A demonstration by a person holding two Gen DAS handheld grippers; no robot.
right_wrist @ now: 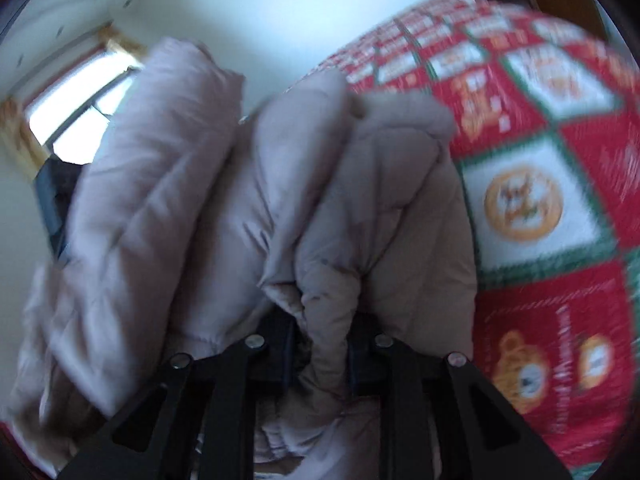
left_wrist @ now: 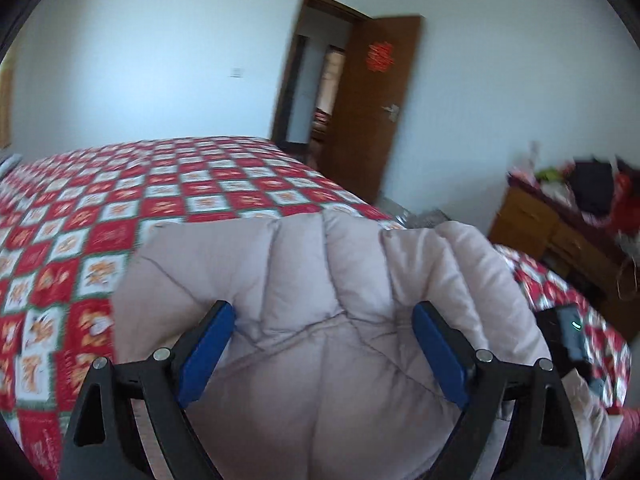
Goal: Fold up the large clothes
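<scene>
Both tongs were engaged with one garment — a pale, quilted padded jacket (left_wrist: pixel 320 292), bulky and puffed, held up above the bed (left_wrist: pixel 120 208) with its red-and-white checked cover.

Left tongs (left_wrist: pixel 324 320): blue pads (left_wrist: pixel 208 352) stood wide apart, with a thick bunch of the jacket filling the span between them. The padding bulged out past both pads, so they looked pressed into it; I judged this a wide grip on a fat fold, not an idle open pair.

Right tongs (right_wrist: pixel 320 360): drawn in close, pinching a narrow ridge of the jacket (right_wrist: pixel 280 220) between them. The rest of the cloth ballooned forward and off to the left. The view was blurred, and the fingertips were mostly buried in fabric.

Step in hand, as I read it: the jacket was lifted, doubled over on itself — mid-fold, or being carried to be laid out. No part of it could be seen lying flat on the bed.

Next move would call for lowering it onto the checked cover, both grips held even so the puffy layers don't slide, then pressing out the trapped air.

Containers: none in play. A wooden dresser (left_wrist: pixel 560 232) at the right carried a heap of items too blurred to name.
</scene>
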